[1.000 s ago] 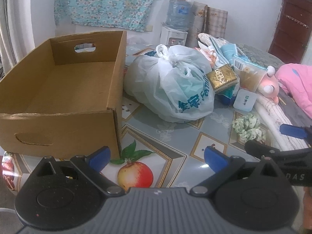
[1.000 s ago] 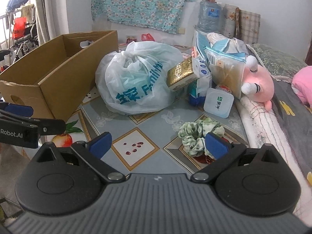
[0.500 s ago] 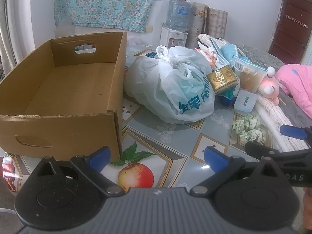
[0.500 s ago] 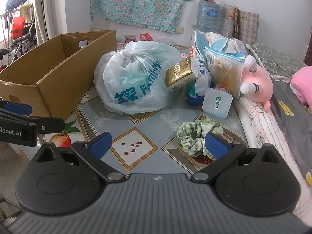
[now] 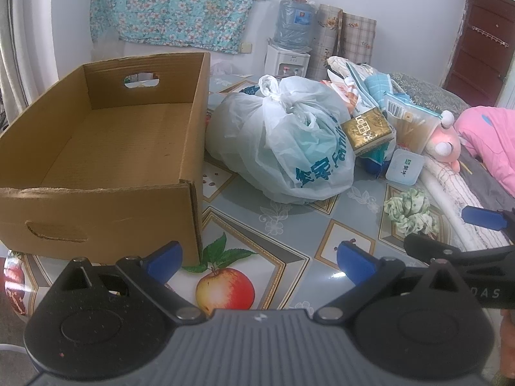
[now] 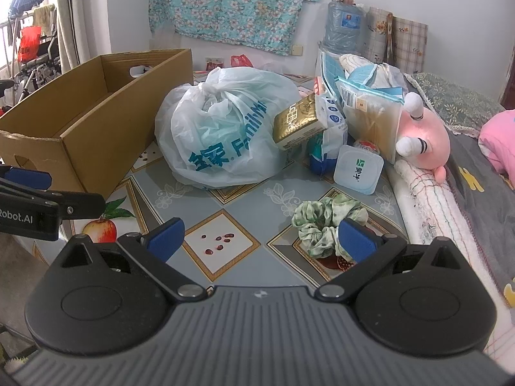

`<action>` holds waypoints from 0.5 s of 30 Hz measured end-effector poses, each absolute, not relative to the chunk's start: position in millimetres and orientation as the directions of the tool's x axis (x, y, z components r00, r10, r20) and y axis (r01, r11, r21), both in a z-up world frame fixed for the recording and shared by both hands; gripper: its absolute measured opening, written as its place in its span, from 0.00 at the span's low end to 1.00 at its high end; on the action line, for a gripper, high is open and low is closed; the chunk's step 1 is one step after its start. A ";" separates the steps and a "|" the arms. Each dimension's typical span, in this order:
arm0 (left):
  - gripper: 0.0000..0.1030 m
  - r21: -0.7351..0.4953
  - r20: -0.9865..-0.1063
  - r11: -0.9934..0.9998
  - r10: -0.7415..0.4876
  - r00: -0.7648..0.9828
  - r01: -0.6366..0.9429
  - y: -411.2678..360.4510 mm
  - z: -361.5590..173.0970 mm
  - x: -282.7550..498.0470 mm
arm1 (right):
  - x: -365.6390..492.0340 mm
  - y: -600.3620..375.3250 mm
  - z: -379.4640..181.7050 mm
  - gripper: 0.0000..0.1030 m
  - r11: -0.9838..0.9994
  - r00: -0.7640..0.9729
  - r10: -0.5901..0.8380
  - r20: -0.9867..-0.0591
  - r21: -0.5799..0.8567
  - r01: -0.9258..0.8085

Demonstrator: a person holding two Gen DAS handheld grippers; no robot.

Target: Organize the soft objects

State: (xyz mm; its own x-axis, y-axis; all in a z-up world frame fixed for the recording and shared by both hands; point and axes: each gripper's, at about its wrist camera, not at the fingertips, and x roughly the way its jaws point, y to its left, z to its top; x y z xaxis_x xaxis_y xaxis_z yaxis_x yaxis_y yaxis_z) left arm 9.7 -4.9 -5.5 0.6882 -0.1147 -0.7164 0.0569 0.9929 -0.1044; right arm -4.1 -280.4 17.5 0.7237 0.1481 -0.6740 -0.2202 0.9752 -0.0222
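Green scrunchie [image 6: 325,222] touching right tongs' [image 6: 262,236] right tip; both tongs agape, empty

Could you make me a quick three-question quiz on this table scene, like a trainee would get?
1. True or false: the cardboard box holds soft things already.
2. Which lies nearest the right tool: (a) tied plastic bag, (b) green scrunchie, (c) pink plush toy?
3. Fill in: both tools, the left tool included, are ____ and hold nothing.

Key: 1 false, its floor shows bare; 2 b; 3 open.
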 end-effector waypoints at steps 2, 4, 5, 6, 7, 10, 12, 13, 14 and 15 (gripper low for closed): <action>1.00 -0.104 -0.716 0.993 -0.114 0.688 0.056 -4.3 -5.3 8.8 | -3.3 -279.9 17.2 0.99 0.975 0.723 0.147 -0.675 -0.023 -0.220; 1.00 -0.104 -0.717 0.993 -0.114 0.688 0.056 -3.7 -5.3 8.5 | -3.3 -279.8 16.9 0.99 0.975 0.722 0.146 -0.676 -0.024 -0.220; 1.00 -0.104 -0.717 0.993 -0.114 0.688 0.056 -3.7 -5.3 8.5 | -3.2 -280.0 16.7 0.99 0.975 0.722 0.147 -0.676 -0.024 -0.220; 1.00 -0.104 -0.717 0.993 -0.114 0.687 0.056 -3.6 -5.2 8.6 | -3.3 -279.9 16.8 0.99 0.975 0.722 0.147 -0.676 -0.023 -0.220; 1.00 -0.104 -0.717 0.993 -0.114 0.688 0.056 -3.6 -5.3 8.4 | -3.4 -279.8 16.8 0.99 0.975 0.723 0.147 -0.675 -0.023 -0.221; 1.00 -0.105 -0.717 0.993 -0.114 0.688 0.056 -3.5 -5.5 8.5 | -3.3 -279.7 16.8 0.99 0.975 0.722 0.146 -0.676 -0.024 -0.220; 1.00 -0.105 -0.718 0.993 -0.115 0.687 0.056 -3.3 -5.5 8.5 | -3.2 -279.8 16.7 0.99 0.975 0.722 0.146 -0.677 -0.024 -0.219; 1.00 -0.106 -0.718 0.993 -0.115 0.686 0.055 -2.5 -6.2 7.9 | -3.2 -279.8 16.6 0.99 0.975 0.721 0.146 -0.677 -0.023 -0.219; 1.00 -0.107 -0.719 0.993 -0.114 0.685 0.054 -2.0 -6.7 7.6 | -3.3 -279.6 16.1 0.99 0.975 0.721 0.147 -0.677 -0.023 -0.220; 1.00 -0.107 -0.720 0.993 -0.114 0.685 0.053 -1.8 -7.0 7.4 | -3.3 -279.6 15.7 0.99 0.975 0.721 0.147 -0.677 -0.022 -0.220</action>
State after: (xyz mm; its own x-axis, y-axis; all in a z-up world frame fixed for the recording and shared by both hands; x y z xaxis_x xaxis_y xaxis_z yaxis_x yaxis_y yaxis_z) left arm 7.4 -1.8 -7.0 0.6848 -0.1141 -0.7197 0.0533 0.9929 -0.1068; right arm -3.3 -279.6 15.7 0.7207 0.1473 -0.6774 -0.2203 0.9752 -0.0223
